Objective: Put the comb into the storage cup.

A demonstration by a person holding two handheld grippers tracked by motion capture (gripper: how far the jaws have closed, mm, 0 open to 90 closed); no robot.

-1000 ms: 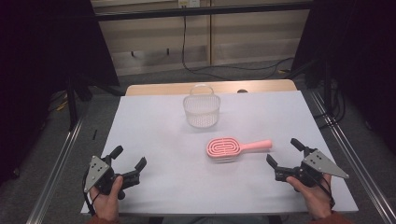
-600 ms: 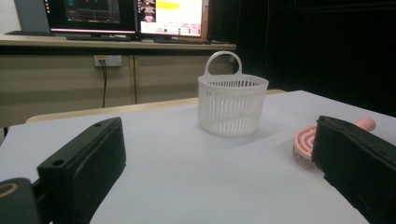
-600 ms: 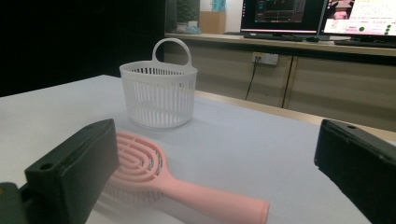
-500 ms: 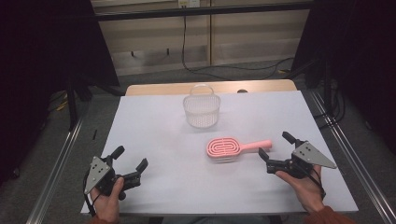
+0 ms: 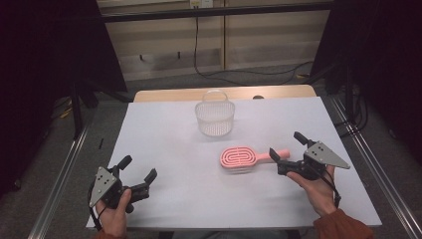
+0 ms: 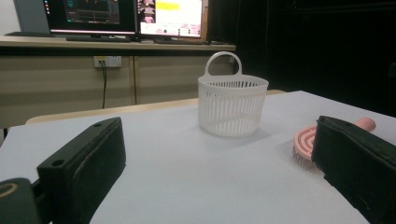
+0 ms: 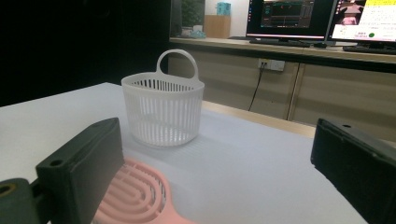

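A pink hairbrush (image 5: 243, 158) lies bristles down on the white table (image 5: 164, 129), right of centre, with its handle pointing right. My right gripper (image 5: 285, 144) is open at the handle's end, and one jaw hangs over the handle. In the right gripper view the brush (image 7: 135, 198) runs between the open gripper's (image 7: 219, 149) jaws, partly hidden behind the left jaw. A white slotted basket (image 5: 215, 117) with a loop handle stands upright at the back centre. My left gripper (image 5: 139, 167) rests open near the front left corner, holding nothing. In its own view the left gripper (image 6: 219, 140) faces the basket (image 6: 232, 105) and the brush (image 6: 306, 145).
The table's wooden far edge (image 5: 224, 93) shows behind the basket. Metal rails (image 5: 59, 184) run along both sides of the table. Monitors (image 6: 168, 16) stand on a counter beyond the table. Bare white surface lies between the two grippers.
My right gripper has moved left and forward from the front right corner up to the brush handle, still open. The left gripper, brush and basket have not moved.
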